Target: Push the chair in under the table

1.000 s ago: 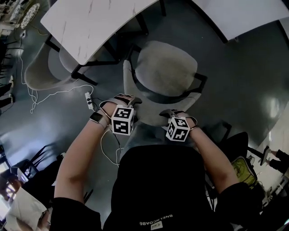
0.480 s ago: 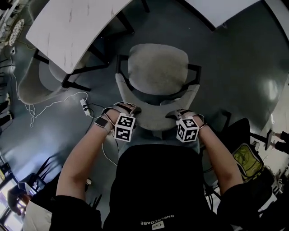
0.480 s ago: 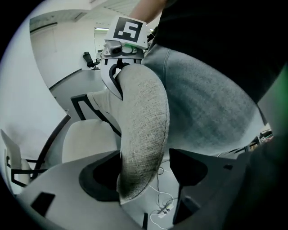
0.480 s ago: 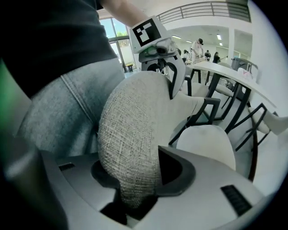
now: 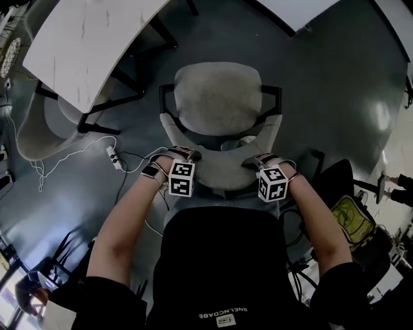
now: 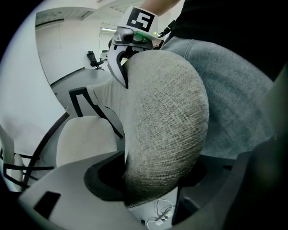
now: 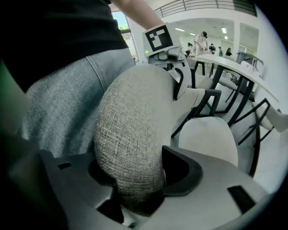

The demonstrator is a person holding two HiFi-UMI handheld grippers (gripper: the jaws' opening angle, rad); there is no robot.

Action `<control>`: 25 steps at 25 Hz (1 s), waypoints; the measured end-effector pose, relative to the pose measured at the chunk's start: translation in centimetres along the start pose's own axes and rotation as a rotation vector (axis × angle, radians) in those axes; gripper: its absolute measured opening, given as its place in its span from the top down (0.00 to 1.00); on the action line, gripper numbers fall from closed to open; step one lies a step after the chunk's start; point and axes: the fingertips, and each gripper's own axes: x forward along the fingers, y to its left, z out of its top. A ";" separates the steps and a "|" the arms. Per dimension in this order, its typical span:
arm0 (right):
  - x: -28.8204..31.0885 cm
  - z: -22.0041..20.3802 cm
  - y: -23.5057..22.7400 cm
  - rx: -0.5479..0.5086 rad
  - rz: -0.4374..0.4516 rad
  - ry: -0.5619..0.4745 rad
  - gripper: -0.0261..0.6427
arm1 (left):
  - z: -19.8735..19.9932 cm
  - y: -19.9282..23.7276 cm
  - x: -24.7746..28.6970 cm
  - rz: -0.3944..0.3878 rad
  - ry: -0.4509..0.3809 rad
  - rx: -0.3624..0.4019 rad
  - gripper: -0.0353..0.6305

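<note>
A grey upholstered chair [image 5: 216,97] with black arms stands on the dark floor in front of me, its seat toward the white table [image 5: 84,45] at the upper left. My left gripper [image 5: 184,156] is shut on the left end of the backrest's [image 5: 222,177] top edge, and the grey fabric [image 6: 166,112] fills its jaws [image 6: 153,175]. My right gripper [image 5: 259,162] holds the right end. Its jaws have just been opening, but the padded edge [image 7: 130,130] still sits between them [image 7: 139,175], touching both pads.
A second grey chair [image 5: 35,126] is tucked at the table's left. A power strip with white cables [image 5: 113,158] lies on the floor left of the chair. Another white table [image 5: 310,9] is top right. A black chair with a yellow-green bag [image 5: 352,219] stands at right.
The chair has turned square to me and shifted with both grippers on its backrest. The table has slid toward the view's upper left, and my hands sit further apart.
</note>
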 end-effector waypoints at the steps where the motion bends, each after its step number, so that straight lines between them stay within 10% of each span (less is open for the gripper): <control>1: 0.1 -0.4 0.3 0.002 0.010 0.030 0.63 | 0.0 0.0 0.2 -0.002 0.001 0.001 0.50; 5: -1.4 -2.1 0.3 0.099 -0.028 0.068 0.60 | 0.1 -0.1 0.7 -0.012 -0.009 0.000 0.54; 11: -5.2 -3.7 -0.8 0.549 -0.151 -0.130 0.56 | 0.4 0.1 0.7 -0.011 -0.049 -0.022 0.54; 18: -7.7 -4.5 0.0 0.522 -0.214 -0.057 0.56 | 0.0 0.0 0.8 -0.012 -0.047 -0.019 0.54; 25: -9.3 -9.7 -5.4 1.427 -0.383 -0.484 0.56 | -0.2 -0.1 1.3 -0.006 -0.047 -0.035 0.54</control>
